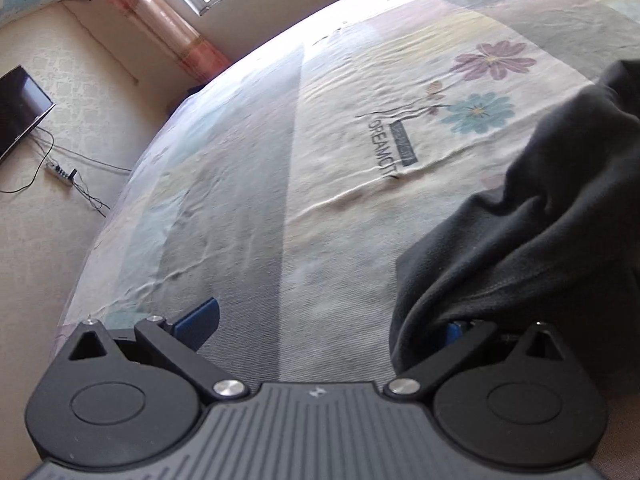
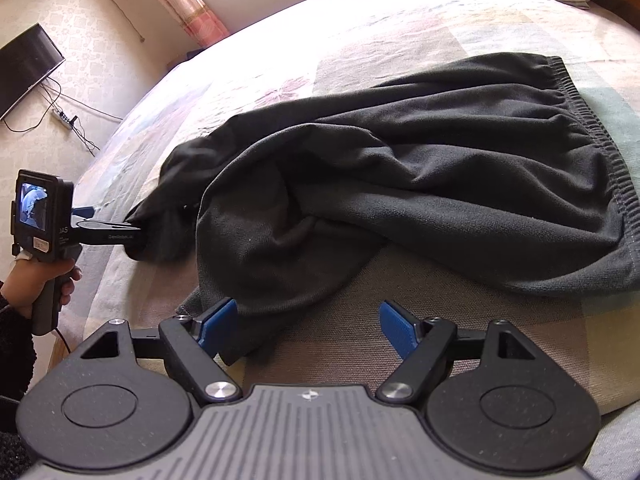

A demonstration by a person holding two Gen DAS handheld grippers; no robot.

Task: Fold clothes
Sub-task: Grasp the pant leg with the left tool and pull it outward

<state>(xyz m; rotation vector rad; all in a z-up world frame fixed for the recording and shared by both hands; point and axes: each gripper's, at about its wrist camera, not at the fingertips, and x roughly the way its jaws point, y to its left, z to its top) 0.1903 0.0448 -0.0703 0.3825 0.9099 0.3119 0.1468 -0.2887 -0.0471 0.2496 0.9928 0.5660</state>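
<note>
— Black trousers (image 2: 420,168) sprawl mid-frame on our bedsheet (image 2: 360,344), waistband upper right.
— We see both tongs spread: left gripper (image 1: 328,320) (cloth drapes one finger), right gripper (image 2: 308,324) at the hem.

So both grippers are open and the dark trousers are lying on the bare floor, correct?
Not the floor: the right wrist view shows the dark trousers lying on the bed's patterned sheet. The left gripper and right gripper are both open, as you said.
</note>
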